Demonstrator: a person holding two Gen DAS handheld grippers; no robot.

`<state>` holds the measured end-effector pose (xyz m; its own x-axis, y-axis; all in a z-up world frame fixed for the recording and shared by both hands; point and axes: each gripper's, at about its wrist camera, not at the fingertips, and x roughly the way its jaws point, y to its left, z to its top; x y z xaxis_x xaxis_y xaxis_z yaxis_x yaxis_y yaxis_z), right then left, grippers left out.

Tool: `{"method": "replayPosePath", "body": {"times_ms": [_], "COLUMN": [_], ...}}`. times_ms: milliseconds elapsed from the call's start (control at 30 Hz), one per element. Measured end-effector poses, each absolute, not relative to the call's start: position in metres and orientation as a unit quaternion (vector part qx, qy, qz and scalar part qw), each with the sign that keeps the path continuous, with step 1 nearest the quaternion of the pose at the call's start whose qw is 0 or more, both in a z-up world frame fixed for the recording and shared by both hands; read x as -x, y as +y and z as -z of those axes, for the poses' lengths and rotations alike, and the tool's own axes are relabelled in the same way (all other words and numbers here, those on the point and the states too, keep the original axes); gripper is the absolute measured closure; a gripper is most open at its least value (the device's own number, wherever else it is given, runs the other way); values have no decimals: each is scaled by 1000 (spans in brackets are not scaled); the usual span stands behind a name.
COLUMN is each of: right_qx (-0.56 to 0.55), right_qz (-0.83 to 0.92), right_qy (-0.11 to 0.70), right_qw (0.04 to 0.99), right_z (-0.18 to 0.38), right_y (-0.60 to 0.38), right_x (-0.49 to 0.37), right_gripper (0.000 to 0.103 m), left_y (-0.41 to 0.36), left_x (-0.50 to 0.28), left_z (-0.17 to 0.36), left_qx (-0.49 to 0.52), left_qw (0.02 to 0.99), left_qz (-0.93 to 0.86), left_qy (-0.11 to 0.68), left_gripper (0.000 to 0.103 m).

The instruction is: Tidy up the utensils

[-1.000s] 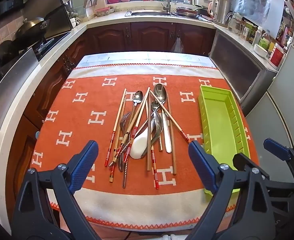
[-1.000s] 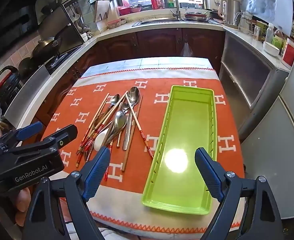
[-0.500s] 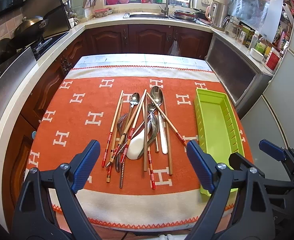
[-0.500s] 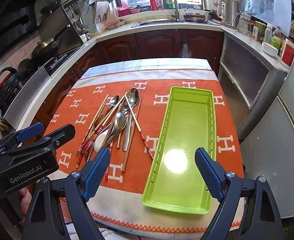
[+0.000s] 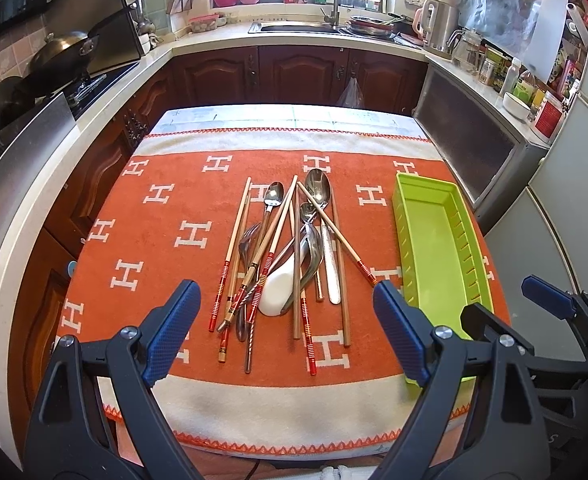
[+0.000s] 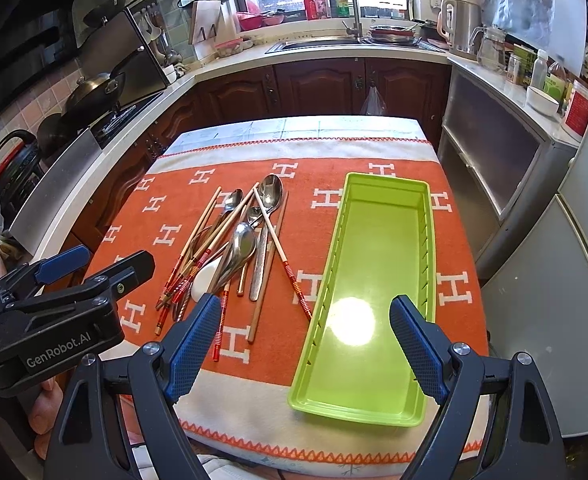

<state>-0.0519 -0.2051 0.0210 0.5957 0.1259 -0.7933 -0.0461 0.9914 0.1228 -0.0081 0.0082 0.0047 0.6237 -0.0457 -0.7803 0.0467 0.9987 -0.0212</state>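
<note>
A pile of utensils (image 5: 289,256) lies on the orange cloth: several wooden chopsticks with red ends, metal spoons, a fork and a white ceramic spoon (image 5: 279,290). The pile also shows in the right wrist view (image 6: 233,248). A long lime-green tray (image 5: 438,256) lies empty to its right, lengthwise (image 6: 374,292). My left gripper (image 5: 287,334) is open and empty, above the near end of the pile. My right gripper (image 6: 304,346) is open and empty, above the near end of the tray.
The orange cloth (image 5: 165,232) covers a small table (image 5: 285,114) with drops on all sides. Kitchen counters, a stove with a wok (image 5: 61,50), a sink (image 5: 298,26) and a grey cabinet (image 5: 478,148) surround it.
Both views have drifted slightly; the left gripper has pulled back and up a little, so the pile sits smaller in view. Both grippers stay open. No utensil has moved.
</note>
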Motion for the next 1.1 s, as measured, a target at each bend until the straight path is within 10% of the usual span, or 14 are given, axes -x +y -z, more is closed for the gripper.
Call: {"method": "replayPosePath", "body": {"times_ms": [1100], "right_qx": [-54], "right_qz": [-44], "right_qy": [444], "right_qw": [893], "right_z": [-22], "right_y": [-206], "right_x": [59], "right_gripper": [15], "left_y": [13], "left_x": [10], "left_z": [-6], "left_qx": [1], "left_qw": [901], "left_qz": [26], "left_qy": [433], "left_gripper": [16]}}
